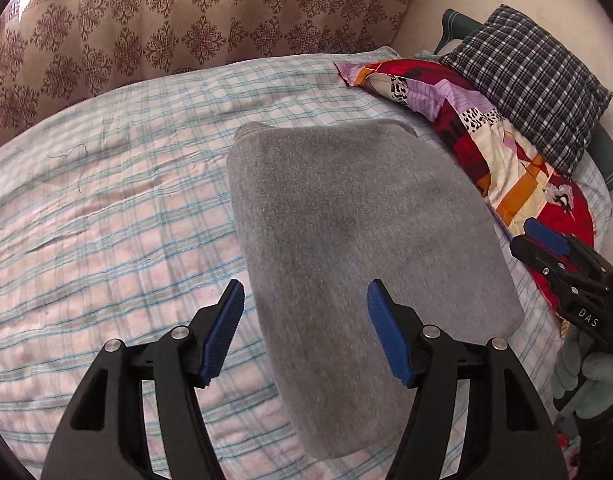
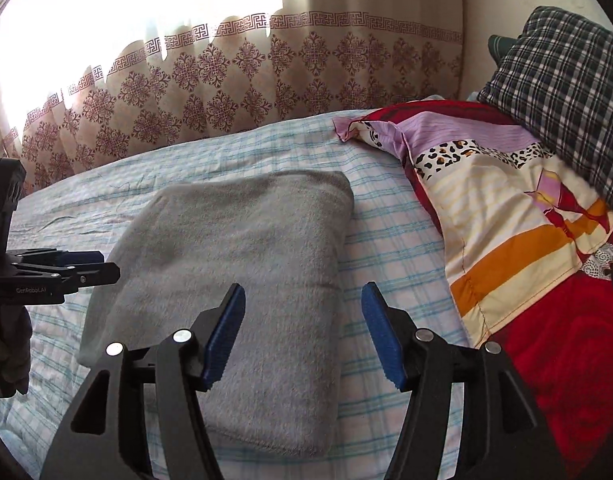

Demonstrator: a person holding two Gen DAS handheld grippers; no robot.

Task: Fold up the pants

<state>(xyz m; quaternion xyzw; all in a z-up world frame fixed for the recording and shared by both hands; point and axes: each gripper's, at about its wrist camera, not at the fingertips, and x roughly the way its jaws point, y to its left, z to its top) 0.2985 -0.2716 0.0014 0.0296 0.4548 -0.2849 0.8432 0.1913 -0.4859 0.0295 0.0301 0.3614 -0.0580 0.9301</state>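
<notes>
The grey pants [image 1: 358, 224] lie folded into a thick rectangle on the checked bed sheet [image 1: 106, 208]; they also show in the right wrist view [image 2: 242, 256]. My left gripper [image 1: 304, 328] is open and empty, held just above the near left part of the pants. My right gripper [image 2: 302, 332] is open and empty, above the pants' near right edge. The right gripper shows at the right edge of the left wrist view [image 1: 546, 248]. The left gripper shows at the left edge of the right wrist view [image 2: 78, 266].
A colourful patchwork pillow [image 2: 518, 216] lies right of the pants, with a dark checked pillow [image 2: 566, 96] behind it. A patterned beige curtain [image 2: 234, 76] hangs along the bed's far side. The sheet [image 2: 386, 216] stretches left of the pants.
</notes>
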